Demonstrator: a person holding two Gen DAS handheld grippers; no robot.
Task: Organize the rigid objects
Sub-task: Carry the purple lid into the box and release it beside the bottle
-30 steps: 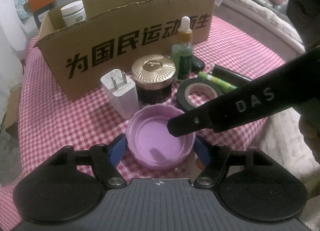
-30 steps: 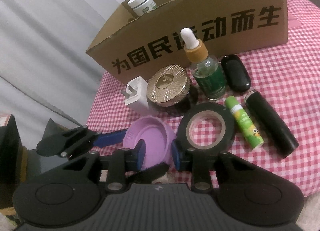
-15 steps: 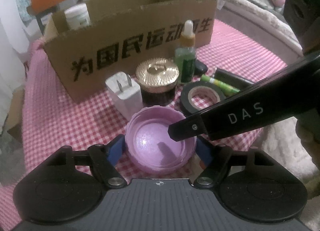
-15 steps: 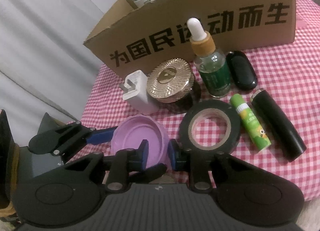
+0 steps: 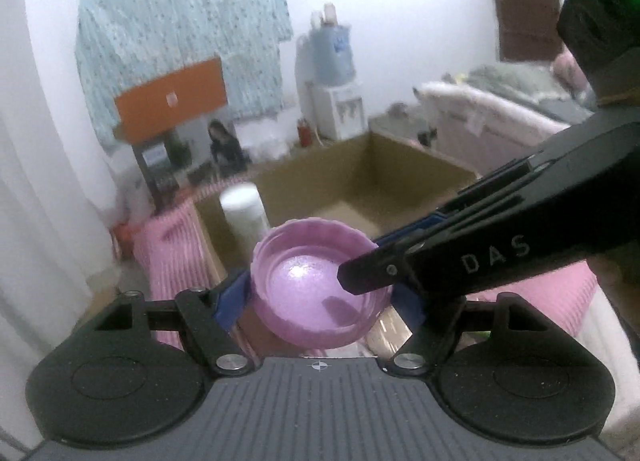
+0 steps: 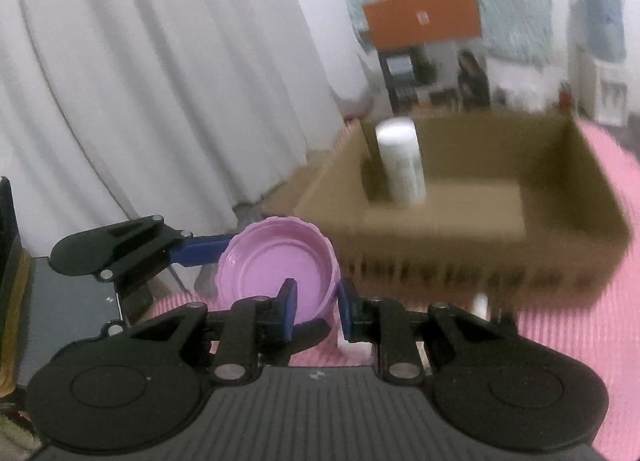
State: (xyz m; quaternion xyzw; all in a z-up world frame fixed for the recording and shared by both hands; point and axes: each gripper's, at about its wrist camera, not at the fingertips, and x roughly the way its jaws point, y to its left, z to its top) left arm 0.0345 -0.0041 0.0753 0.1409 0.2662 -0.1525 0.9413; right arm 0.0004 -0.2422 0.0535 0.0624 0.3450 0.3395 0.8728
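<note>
Where both close: lid [image 5: 316, 285] between claws.

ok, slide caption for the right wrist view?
Both grippers carry the purple lid toward the cardboard box holding a white bottle.

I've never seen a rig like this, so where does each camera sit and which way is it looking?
Left wrist: on the left gripper, looking along its jaws at the purple lid and cardboard box; the right gripper's finger crosses in.
Right wrist: on the right gripper, its jaws pinching the lid's rim; the left gripper shows beyond.
Shared: lid, box, white bottle.
</note>
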